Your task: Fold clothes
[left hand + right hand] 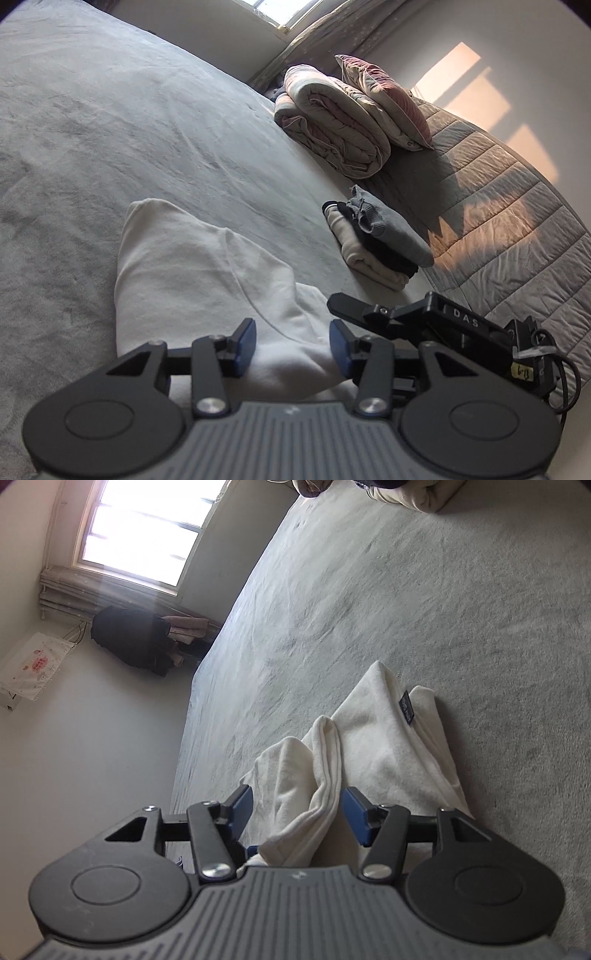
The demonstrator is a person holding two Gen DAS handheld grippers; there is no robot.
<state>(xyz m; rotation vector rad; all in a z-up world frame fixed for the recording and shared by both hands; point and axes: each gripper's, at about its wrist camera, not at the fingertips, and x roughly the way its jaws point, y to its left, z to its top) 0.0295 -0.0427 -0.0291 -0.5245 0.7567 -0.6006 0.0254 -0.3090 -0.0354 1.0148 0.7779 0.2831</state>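
A white garment (203, 277) lies partly folded on the grey bed cover (110, 129). Its near end runs between the blue pads of my left gripper (291, 347), which stands open around the cloth without pinching it. In the right wrist view the same garment (380, 746) shows a small dark label (406, 707), and a bunched fold of it rises between the pads of my right gripper (297, 808). Those jaws are open too, with a gap on each side of the fold. The right tool's black frame (461, 321) sits close to the right of my left gripper.
A stack of folded clothes (376, 240) lies right of the garment. A rolled quilt (332, 129) and a pillow (384, 99) sit beyond it by a quilted grey pad (498, 206). The bed's edge (192, 701) drops to the floor at left, with a dark bundle (129, 638) under the window.
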